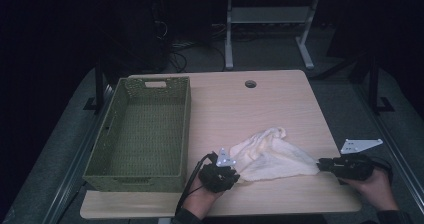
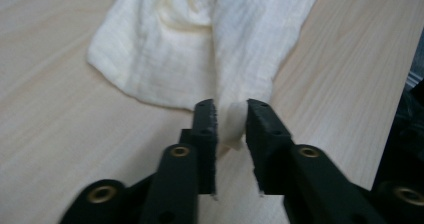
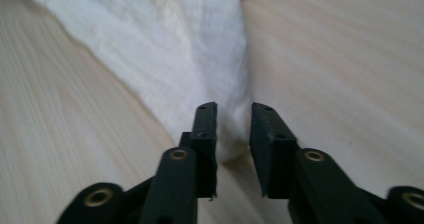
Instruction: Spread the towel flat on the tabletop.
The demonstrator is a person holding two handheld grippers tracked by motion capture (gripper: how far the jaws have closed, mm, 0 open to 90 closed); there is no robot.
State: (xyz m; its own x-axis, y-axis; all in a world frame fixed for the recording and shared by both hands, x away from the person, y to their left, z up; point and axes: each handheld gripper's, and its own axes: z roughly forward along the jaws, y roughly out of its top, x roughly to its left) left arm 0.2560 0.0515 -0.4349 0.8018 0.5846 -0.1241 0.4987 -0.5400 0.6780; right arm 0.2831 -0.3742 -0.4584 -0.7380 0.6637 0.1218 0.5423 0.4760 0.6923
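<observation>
A cream cloth (image 1: 267, 156) lies crumpled on the near half of the light wooden table (image 1: 260, 101), stretched between the two grippers, with the green woven basket (image 1: 145, 134) standing to its left, apart from it. The left gripper (image 1: 231, 173) sits at the cloth's near-left corner; in the left gripper view that corner (image 2: 231, 124) lies in the gap between the two black jaws, which stand slightly spread and parallel, with a sliver of space showing beside the fabric rather than a firm pinch. The right gripper (image 1: 322, 165) meets the cloth's right tip at the table's near-right edge; in the right gripper view the tapering end (image 3: 231, 129) runs down between its jaws, which are likewise parted a little, the fabric lying loose between them on the table.
</observation>
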